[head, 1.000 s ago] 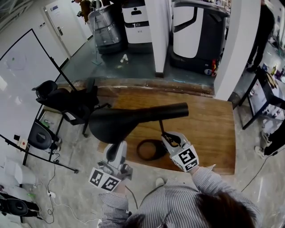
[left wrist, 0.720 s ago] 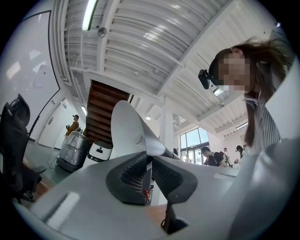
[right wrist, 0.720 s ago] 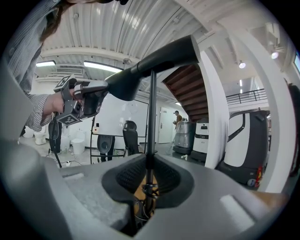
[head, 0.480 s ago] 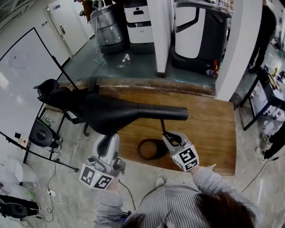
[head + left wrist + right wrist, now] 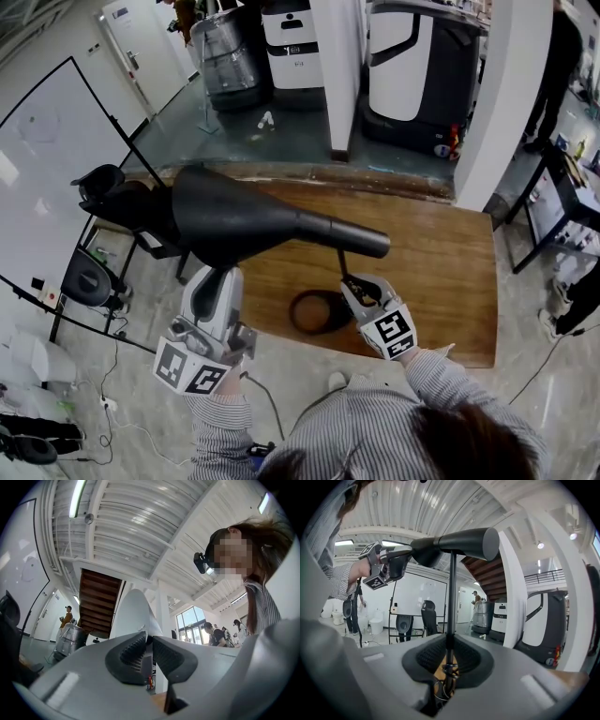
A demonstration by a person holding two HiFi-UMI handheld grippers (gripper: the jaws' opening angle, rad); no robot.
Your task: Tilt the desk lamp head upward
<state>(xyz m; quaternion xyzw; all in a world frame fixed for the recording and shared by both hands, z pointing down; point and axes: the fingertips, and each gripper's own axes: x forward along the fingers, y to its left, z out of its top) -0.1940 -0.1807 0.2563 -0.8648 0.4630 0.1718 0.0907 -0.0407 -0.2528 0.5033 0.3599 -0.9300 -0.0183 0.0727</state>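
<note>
Just left of the lamp head [image 5: 234, 225], black chair [image 5: 117, 202] beside table [image 5: 441, 272]

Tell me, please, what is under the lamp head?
Visible: the wooden desk, the lamp's round base and thin stem. Hidden by the lamp head: the desk's left part and the stem's top.

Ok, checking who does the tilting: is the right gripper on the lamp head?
No, the right gripper is clamped on the pole, below the head.
</note>
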